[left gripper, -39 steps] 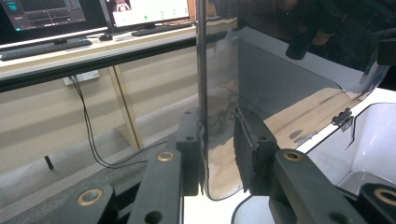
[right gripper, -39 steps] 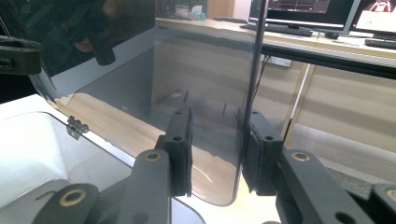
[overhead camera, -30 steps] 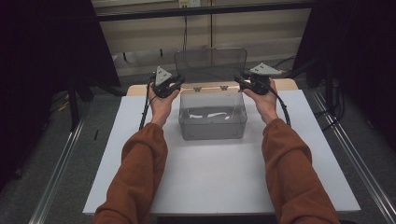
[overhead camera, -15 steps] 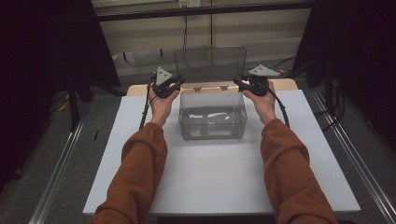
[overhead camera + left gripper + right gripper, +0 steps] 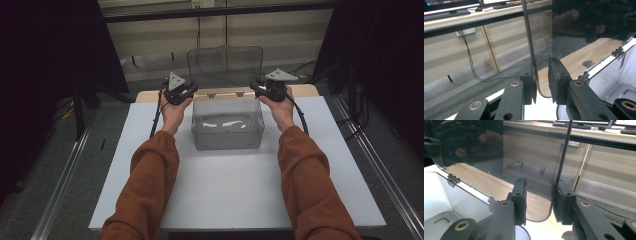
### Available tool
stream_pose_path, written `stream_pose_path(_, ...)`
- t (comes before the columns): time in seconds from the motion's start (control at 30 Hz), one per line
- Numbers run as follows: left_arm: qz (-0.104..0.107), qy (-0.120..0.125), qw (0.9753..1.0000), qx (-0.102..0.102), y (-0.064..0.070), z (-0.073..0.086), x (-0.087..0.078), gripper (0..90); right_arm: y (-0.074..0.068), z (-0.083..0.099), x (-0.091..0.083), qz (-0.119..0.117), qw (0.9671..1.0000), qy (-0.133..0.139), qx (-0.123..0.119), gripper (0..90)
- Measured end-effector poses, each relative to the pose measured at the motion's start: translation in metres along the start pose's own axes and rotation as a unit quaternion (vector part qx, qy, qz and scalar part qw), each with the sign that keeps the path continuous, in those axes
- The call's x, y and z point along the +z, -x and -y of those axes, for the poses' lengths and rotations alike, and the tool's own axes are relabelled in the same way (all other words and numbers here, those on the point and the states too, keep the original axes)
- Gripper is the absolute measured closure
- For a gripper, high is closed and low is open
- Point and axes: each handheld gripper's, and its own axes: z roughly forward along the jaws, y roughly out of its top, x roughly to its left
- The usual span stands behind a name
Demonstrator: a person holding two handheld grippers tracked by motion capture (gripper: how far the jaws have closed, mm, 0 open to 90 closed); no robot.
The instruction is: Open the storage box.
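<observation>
Both forearms enter from the bottom of the frame in rust-brown sleeves and reach forward, roughly parallel. The left hand [image 5: 172, 111] holds the left gripper [image 5: 179, 93] left of centre; the right hand [image 5: 283, 107] holds the right gripper [image 5: 269, 89] right of centre. On each, the jaws stand apart, tips turned inward.

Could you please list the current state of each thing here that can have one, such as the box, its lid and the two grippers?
Clear box: open, upright on the white board.
Lid: raised upright on its rear hinges, its side edges between the jaws.
Left gripper: open, jaws straddling one lid edge, which lies against one jaw.
Right gripper: open, jaws straddling the other lid edge, which lies near one jaw.
</observation>
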Motion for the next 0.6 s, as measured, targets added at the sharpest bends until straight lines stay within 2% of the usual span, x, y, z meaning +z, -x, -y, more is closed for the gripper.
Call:
stream_pose_path(0.2,-0.006,-0.009,0.9999,0.009,0.0007,-0.0005,0.0011,74.3,0.0011,0.0006,0.001,-0.001,1.0,-0.001,0.004,65.9)
stream_pose_path(0.5,-0.002,-0.02,0.9998,-0.003,-0.0022,0.0032,0.0032,73.9,0.0041,0.0033,0.0021,0.001,0.9999,-0.011,0.009,64.5)
stream_pose_path(0.6,-0.004,-0.024,0.9995,-0.018,-0.0037,0.0059,0.0052,73.2,0.0049,0.0049,0.0034,0.002,0.9998,-0.016,0.007,64.0)
